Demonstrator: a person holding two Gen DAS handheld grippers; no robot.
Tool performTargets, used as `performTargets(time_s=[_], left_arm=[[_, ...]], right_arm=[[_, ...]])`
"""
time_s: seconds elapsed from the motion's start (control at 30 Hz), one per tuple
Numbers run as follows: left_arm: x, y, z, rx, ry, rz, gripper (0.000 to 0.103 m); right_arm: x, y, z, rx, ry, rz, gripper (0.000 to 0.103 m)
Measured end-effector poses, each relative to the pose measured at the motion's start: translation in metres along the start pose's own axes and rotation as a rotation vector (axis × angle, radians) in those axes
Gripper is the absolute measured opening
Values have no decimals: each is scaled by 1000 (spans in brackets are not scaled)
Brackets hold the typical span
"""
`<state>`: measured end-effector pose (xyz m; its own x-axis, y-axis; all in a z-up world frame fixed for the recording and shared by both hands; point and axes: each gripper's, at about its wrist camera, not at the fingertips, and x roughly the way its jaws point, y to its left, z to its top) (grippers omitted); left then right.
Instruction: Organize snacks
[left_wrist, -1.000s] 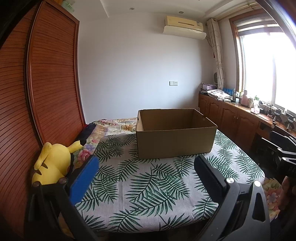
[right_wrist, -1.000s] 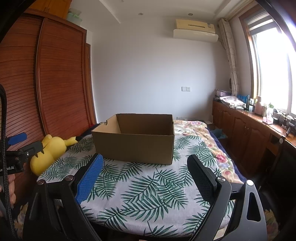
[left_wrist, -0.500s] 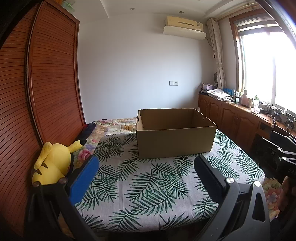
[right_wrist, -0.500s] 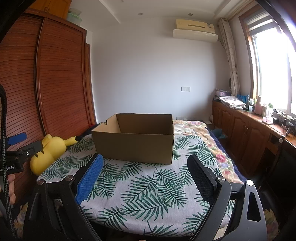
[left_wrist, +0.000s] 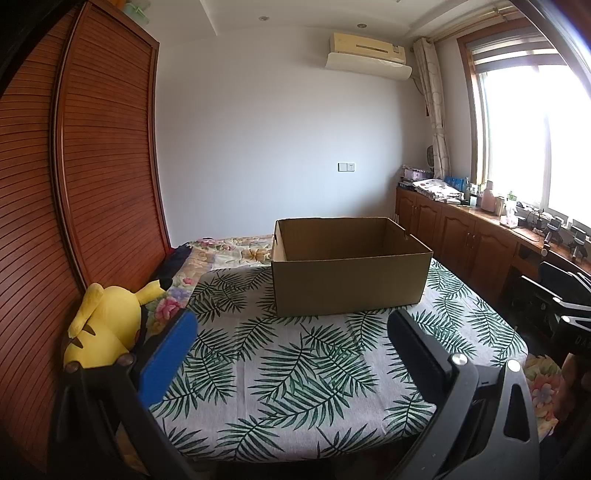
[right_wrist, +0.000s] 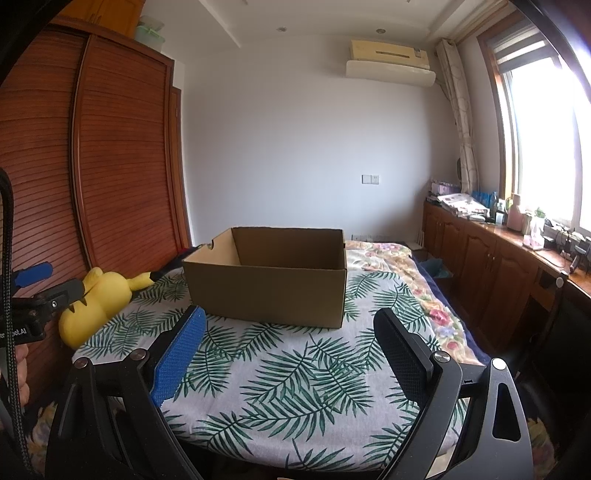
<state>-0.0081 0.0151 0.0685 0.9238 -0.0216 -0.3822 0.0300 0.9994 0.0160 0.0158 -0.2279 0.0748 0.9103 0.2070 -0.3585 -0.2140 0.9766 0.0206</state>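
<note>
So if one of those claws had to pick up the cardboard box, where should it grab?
Probably the top edge of the near wall of the box, from above. The box is open, with no flaps showing, so one finger could go inside and one outside that thin wall. It looks wider than the open right gripper, so grabbing it across seems unlikely.

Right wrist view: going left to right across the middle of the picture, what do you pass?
Wardrobe → yellow plush toy → cardboard box → floral bedding → wooden cabinets → window.
</note>
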Motion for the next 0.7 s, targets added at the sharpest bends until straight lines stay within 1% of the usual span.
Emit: performTargets(time_s=[0.7], left_arm=[[-3, 1, 1, -5, -5, -6, 103]], right_arm=[[0, -1, 0, 2, 1, 2, 94]])
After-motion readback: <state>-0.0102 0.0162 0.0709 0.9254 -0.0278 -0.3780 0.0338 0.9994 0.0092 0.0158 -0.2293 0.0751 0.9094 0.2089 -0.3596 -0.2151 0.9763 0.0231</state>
